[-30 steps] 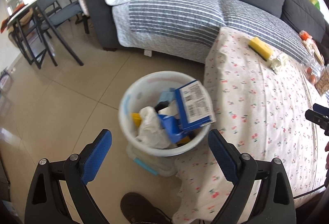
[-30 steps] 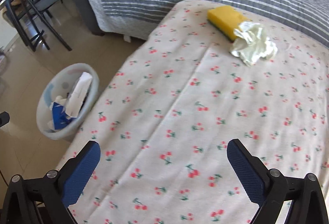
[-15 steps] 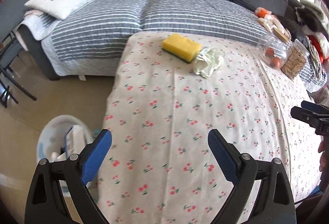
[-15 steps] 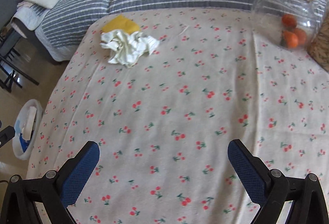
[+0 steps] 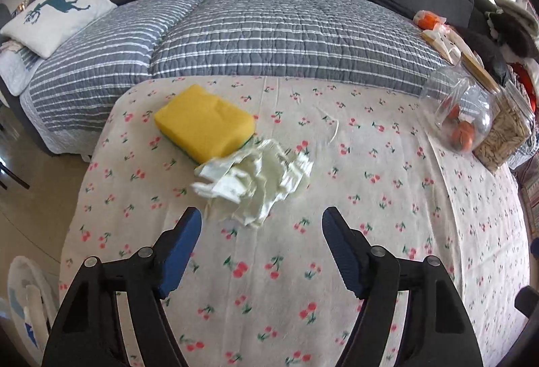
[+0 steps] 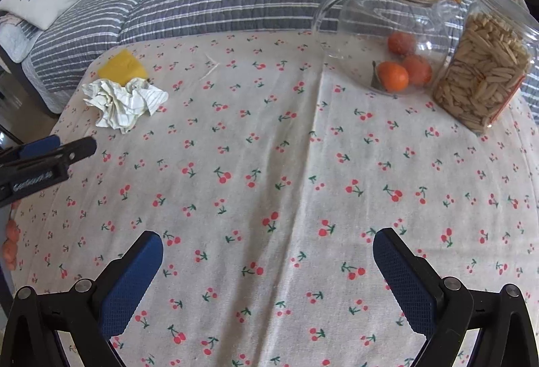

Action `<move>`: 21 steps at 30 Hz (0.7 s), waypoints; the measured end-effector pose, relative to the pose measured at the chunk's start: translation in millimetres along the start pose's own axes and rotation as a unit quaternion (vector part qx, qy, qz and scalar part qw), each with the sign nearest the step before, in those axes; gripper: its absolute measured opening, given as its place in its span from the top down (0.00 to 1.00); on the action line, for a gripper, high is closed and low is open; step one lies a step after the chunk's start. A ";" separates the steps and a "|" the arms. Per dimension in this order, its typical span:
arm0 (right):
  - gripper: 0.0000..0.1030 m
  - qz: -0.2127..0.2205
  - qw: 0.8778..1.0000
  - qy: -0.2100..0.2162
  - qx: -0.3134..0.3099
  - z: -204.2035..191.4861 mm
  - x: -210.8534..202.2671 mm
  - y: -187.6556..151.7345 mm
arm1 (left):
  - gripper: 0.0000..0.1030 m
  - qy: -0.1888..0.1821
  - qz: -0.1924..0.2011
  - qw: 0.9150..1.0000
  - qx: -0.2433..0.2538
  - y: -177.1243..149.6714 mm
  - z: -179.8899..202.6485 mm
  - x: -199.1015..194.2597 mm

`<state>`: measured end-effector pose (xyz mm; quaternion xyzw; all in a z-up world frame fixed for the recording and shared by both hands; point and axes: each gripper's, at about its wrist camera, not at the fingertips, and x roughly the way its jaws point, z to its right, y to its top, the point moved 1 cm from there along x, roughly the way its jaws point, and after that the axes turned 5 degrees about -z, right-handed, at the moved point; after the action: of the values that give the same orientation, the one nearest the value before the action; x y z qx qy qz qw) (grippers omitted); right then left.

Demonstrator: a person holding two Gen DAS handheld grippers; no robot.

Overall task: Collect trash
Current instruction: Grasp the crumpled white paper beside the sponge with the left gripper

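Observation:
A crumpled white paper wad (image 5: 256, 180) lies on the cherry-print tablecloth (image 5: 303, 282), touching a yellow sponge (image 5: 203, 126). My left gripper (image 5: 261, 225) hovers just short of the wad, its jaws closing with only bare cloth between them; the wad is just beyond the tips. In the right wrist view the same wad (image 6: 123, 102) and sponge (image 6: 122, 68) sit at the far left, with the left gripper's fingers (image 6: 70, 148) nearby. My right gripper (image 6: 267, 251) stands open over bare cloth. The white trash bin (image 5: 23, 306) shows at the lower left.
A lidded glass jar with oranges (image 6: 387, 40) and a jar of seeds (image 6: 485, 70) stand at the table's right. A sofa with a striped grey quilt (image 5: 269, 37) and a deer pillow (image 5: 54, 17) lies behind the table. A thin white scrap (image 5: 333, 133) lies on the cloth.
The left gripper swung from above the trash bin to the table and came close to the paper wad, its jaws narrowing. The right gripper shifted right along the table toward the jars.

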<state>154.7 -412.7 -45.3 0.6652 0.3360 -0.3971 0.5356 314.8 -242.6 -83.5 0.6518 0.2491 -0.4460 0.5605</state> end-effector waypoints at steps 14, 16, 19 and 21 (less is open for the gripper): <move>0.01 -0.011 0.994 0.008 0.105 85.5 -4.2 -7.2 | 0.49 0.072 -0.004 0.995 -0.071 31.3 -8.0 42.8; 0.01 -0.010 0.994 0.008 0.111 89.8 -5.8 -7.7 | 0.59 0.069 -0.010 0.995 -0.068 32.9 -9.4 42.1; 0.01 -0.008 0.993 0.006 0.120 96.3 -9.7 -8.9 | 0.70 0.064 -0.018 0.996 -0.054 31.3 -4.5 37.3; 0.01 -0.005 0.992 0.007 0.126 99.2 -12.8 -9.7 | 0.72 0.058 -0.021 0.997 -0.042 26.6 -2.1 31.4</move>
<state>123.6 -508.2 -49.2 0.7286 0.2905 -0.4337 0.4435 352.3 -252.7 -97.1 0.6469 0.3135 -0.4083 0.5626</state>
